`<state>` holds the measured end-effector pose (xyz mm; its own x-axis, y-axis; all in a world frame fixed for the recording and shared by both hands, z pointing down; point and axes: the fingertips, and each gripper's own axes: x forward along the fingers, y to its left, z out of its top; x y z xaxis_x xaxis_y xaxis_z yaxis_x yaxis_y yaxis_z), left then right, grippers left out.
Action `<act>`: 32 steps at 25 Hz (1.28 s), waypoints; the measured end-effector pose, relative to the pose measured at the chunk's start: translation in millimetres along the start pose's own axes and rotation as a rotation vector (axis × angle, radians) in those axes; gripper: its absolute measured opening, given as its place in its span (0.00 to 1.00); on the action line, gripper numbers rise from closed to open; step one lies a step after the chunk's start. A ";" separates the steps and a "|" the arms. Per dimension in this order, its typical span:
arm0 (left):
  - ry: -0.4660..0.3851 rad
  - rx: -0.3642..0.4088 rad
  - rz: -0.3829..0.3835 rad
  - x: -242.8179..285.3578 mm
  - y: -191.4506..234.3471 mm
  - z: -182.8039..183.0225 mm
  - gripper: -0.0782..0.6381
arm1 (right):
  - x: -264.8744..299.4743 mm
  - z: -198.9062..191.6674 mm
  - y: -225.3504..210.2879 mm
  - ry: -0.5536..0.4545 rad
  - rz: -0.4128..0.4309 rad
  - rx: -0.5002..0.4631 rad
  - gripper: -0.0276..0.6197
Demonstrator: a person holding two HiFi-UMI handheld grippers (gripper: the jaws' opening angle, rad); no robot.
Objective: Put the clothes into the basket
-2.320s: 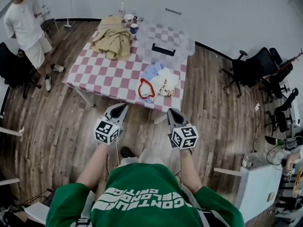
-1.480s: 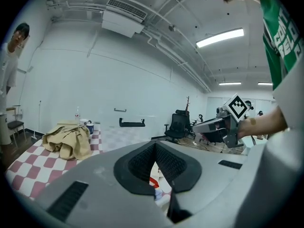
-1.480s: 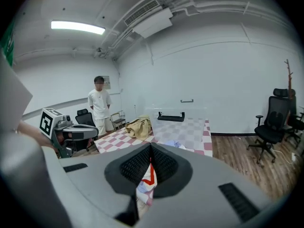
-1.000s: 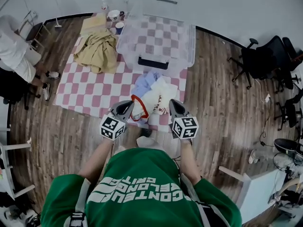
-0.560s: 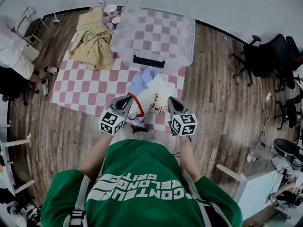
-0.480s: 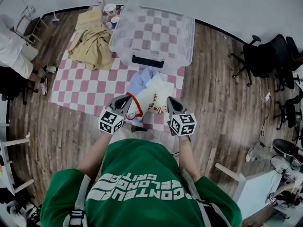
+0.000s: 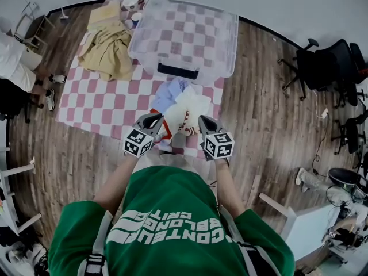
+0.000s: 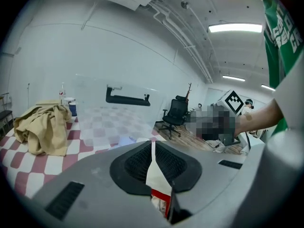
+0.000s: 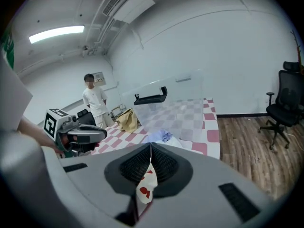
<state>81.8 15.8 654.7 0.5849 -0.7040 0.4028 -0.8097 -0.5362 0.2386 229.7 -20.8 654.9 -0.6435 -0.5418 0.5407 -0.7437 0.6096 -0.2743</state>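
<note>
A white garment (image 7: 187,108) with red trim and red prints lies at the near edge of the checkered table (image 7: 109,105), over a light blue garment (image 7: 171,91). My left gripper (image 7: 154,119) is shut on its red-trimmed edge, and the pinched cloth (image 8: 156,177) shows between the jaws. My right gripper (image 7: 202,121) is shut on the same garment, with printed cloth (image 9: 145,186) hanging from its jaws. The clear plastic basket (image 7: 230,45) with a black handle stands just beyond. A beige garment (image 7: 106,48) lies at the far left.
Cups (image 7: 130,3) stand at the table's far corner. A person in white (image 7: 11,59) stands left of the table. Black office chairs (image 7: 322,68) stand on the wood floor to the right. A white chair (image 7: 287,220) is near right.
The person has stepped up to the table, so it sits closer in view. Both grippers have come slightly nearer each other, still closed at the white garment's near edge.
</note>
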 end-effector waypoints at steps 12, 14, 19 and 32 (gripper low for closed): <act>0.132 0.029 -0.031 49.5 13.9 -54.9 0.53 | 38.9 -24.8 -26.7 0.090 0.036 -0.023 0.42; 0.173 0.019 -0.041 58.5 14.7 -69.0 0.59 | 47.5 -36.2 -34.5 0.134 0.036 -0.042 0.48; 0.284 -0.003 -0.048 78.2 24.1 -103.7 0.70 | 77.0 -55.2 -52.2 0.211 0.034 -0.063 0.57; 0.409 -0.127 -0.034 102.2 36.3 -148.6 0.73 | 136.3 -106.5 -72.0 0.329 -0.030 -0.020 0.61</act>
<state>105.1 -6.4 835.8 0.5646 -0.4305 0.7042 -0.8048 -0.4762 0.3542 214.8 -76.9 833.1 -0.5255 -0.3456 0.7774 -0.7557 0.6094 -0.2399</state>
